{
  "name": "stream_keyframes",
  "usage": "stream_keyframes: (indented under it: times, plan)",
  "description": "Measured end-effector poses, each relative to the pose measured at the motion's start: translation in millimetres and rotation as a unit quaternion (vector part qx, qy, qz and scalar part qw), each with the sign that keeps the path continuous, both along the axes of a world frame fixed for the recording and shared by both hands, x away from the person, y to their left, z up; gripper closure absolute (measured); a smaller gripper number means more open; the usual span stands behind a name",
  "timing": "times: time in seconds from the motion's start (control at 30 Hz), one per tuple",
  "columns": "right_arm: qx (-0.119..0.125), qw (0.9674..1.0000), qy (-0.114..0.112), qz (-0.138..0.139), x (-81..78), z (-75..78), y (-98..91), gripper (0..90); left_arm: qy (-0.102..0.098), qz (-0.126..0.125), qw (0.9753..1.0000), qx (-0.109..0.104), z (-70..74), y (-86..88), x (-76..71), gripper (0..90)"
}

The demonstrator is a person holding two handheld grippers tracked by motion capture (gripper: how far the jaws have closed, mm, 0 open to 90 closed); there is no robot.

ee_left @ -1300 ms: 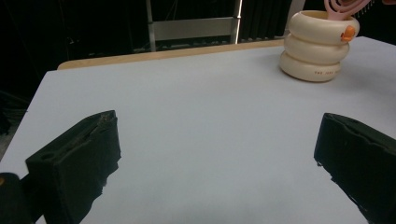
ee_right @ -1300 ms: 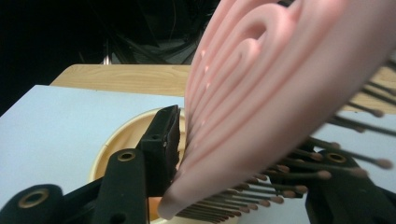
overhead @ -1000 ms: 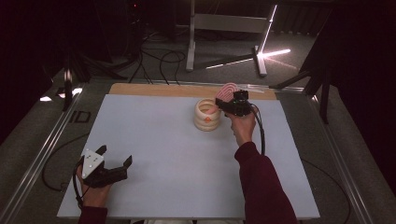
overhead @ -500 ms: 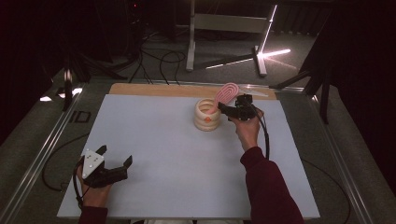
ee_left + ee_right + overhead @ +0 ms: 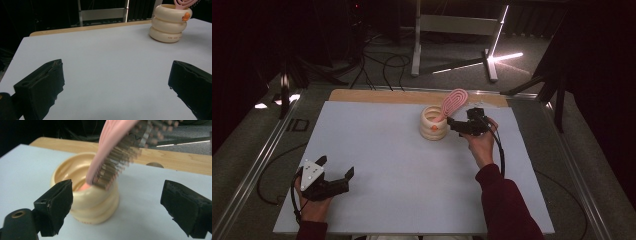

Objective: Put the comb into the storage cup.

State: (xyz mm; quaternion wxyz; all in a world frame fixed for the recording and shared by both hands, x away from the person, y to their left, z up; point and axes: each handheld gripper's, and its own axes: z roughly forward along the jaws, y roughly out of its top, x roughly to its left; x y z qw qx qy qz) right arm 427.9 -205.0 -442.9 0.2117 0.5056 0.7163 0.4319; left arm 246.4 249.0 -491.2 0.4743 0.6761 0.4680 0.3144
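A: R tongs (image 5: 454,125) status?
B: jaws just been opening, now wide apart, nothing between; backed off a little vs a sec ago; pink hairbrush (image 5: 453,102) stands handle-down in the cream ribbed cup (image 5: 433,125), head leaning over the rim.
A: so brush released, placement looks done; L tongs (image 5: 335,175)?
B: apart, idle over the counter (image 5: 387,165), well away from the cup.

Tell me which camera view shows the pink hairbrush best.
The right gripper view: the pink hairbrush is close, bristles visible, handle down in the cream holder. The high view shows it small, leaning out of the holder. The left gripper view catches just its head's edge.
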Motion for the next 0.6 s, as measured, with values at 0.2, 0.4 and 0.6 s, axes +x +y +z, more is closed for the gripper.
stream_keyframes:
  times: [0.2,0.4,0.6]
  plan:
    - [-0.018,0.9998,0.001,0.008,-8.6,-6.6,-2.8,10.3,0.001,0.000,1.0000,-0.001,-0.1,0.1,0.2,0.8]
    - [-0.008,0.9999,0.000,0.009,-18.6,-11.1,-10.1,10.4,0.002,-0.001,1.0000,-0.001,-0.6,-1.0,0.5,0.7]
    - [-0.009,0.9999,-0.006,0.007,-26.0,-13.4,-15.4,10.8,0.004,-0.002,1.0000,0.000,-1.3,-1.3,1.1,0.7]
